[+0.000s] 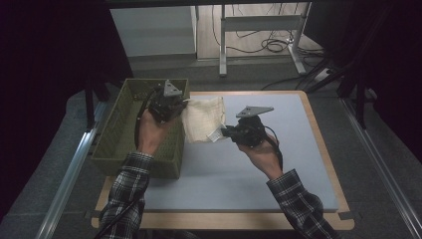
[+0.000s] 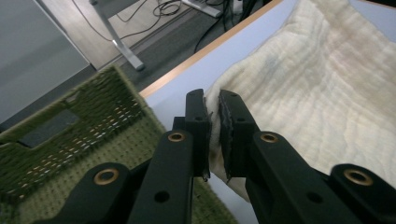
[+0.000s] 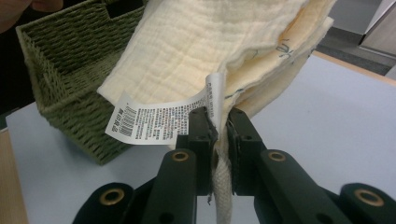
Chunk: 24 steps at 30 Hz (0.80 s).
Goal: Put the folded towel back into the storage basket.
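- The cream cloth (image 1: 203, 119) hangs folded between the two grippers, lifted above the tabletop (image 1: 278, 164) near its far left part, just beside the green woven basket (image 1: 117, 134).
- The left gripper (image 1: 182, 105) is closed on the cloth's left edge; in the left gripper view its jaws pinch the fabric (image 2: 327, 84) with only a thin slit between them.
- The right gripper (image 1: 224, 132) is clamped on the cloth's lower right corner; in the right gripper view the folded layers (image 3: 196, 51) rise from between its jaws.
- A white care label (image 3: 159, 116) with a barcode sticks out from that corner, to the left of the jaws.
- The basket sits at the tabletop's left edge, reaching over it, with the left hand (image 1: 152, 127) above its right wall.
- The right hand (image 1: 259, 149) is over the middle of the tabletop.
- Both forearms wear plaid sleeves (image 1: 127, 191).
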Each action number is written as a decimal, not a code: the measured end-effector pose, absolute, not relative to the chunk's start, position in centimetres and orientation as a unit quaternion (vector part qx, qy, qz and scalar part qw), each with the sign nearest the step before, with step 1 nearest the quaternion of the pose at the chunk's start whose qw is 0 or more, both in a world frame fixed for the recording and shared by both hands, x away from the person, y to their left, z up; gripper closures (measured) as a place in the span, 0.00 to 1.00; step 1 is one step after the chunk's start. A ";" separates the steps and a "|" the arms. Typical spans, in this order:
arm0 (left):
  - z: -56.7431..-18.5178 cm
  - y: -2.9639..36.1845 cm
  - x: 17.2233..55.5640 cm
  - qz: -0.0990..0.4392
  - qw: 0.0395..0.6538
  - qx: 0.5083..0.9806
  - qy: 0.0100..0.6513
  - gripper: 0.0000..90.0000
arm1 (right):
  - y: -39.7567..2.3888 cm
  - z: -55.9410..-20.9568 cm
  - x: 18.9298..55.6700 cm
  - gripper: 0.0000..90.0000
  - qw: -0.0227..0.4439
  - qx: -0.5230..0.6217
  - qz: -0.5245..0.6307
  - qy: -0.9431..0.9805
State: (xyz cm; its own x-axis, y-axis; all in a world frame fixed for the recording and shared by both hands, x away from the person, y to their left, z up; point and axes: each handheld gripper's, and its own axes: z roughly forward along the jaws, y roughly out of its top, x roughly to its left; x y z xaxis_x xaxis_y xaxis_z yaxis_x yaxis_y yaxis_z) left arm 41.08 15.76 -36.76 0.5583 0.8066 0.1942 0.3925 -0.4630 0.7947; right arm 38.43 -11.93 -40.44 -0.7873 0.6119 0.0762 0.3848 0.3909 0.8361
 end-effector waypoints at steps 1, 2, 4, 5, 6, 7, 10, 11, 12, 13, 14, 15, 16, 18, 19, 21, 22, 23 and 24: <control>-36.7 16.0 41.2 0.289 0.358 0.805 0.373 0.92 | -11.6 -40.3 38.5 0.91 0.123 0.302 0.461 0.825; -36.6 16.2 41.3 0.293 0.357 0.804 0.374 0.92 | -11.2 -40.2 38.6 0.91 0.125 0.300 0.463 0.825; -36.3 16.7 41.4 0.298 0.351 0.804 0.377 0.92 | -10.6 -40.0 38.8 0.91 0.122 0.300 0.465 0.824; -36.2 16.9 41.5 0.298 0.351 0.803 0.378 0.92 | -10.2 -40.0 38.9 0.91 0.120 0.300 0.466 0.824; -36.1 17.1 41.5 0.300 0.350 0.802 0.380 0.92 | -10.0 -39.9 39.0 0.91 0.118 0.299 0.467 0.824; -36.1 17.4 41.6 0.302 0.350 0.800 0.381 0.92 | -9.7 -39.9 39.1 0.91 0.117 0.299 0.468 0.823; -35.8 18.3 41.7 0.307 0.344 0.799 0.386 0.92 | -8.7 -39.8 39.4 0.91 0.112 0.297 0.471 0.823; -35.8 18.6 41.7 0.309 0.344 0.798 0.387 0.92 | -8.2 -39.8 39.5 0.91 0.111 0.295 0.473 0.823; -35.8 18.9 41.7 0.310 0.343 0.797 0.389 0.92 | -7.8 -39.8 39.6 0.91 0.109 0.296 0.474 0.822; -35.7 19.2 41.7 0.312 0.343 0.794 0.393 0.92 | -7.6 -39.8 39.6 0.91 0.108 0.295 0.474 0.822; -35.7 19.6 41.7 0.314 0.340 0.794 0.394 0.92 | -7.1 -39.8 39.8 0.91 0.107 0.294 0.475 0.822; -35.7 19.8 41.7 0.316 0.339 0.793 0.396 0.92 | -6.7 -39.8 39.8 0.91 0.106 0.293 0.476 0.822; -35.6 20.2 41.7 0.318 0.336 0.792 0.399 0.92 | -6.4 -39.8 39.9 0.91 0.105 0.293 0.477 0.822; -35.6 20.9 41.6 0.322 0.331 0.790 0.403 0.92 | -5.6 -39.8 40.1 0.91 0.101 0.292 0.478 0.822; -35.5 21.1 41.6 0.323 0.329 0.790 0.404 0.92 | -5.1 -39.8 40.2 0.91 0.099 0.292 0.478 0.822; -35.4 22.1 41.5 0.327 0.326 0.786 0.412 0.92 | -4.1 -39.8 40.3 0.91 0.099 0.290 0.478 0.823; -35.4 22.5 41.4 0.329 0.324 0.784 0.414 0.92 | -3.5 -39.8 40.4 0.91 0.098 0.288 0.477 0.825; -35.4 22.8 41.4 0.330 0.322 0.784 0.416 0.92 | -3.0 -39.8 40.4 0.91 0.099 0.286 0.476 0.826; -35.4 23.2 41.4 0.331 0.321 0.783 0.418 0.92 | -2.6 -39.8 40.5 0.91 0.098 0.285 0.476 0.826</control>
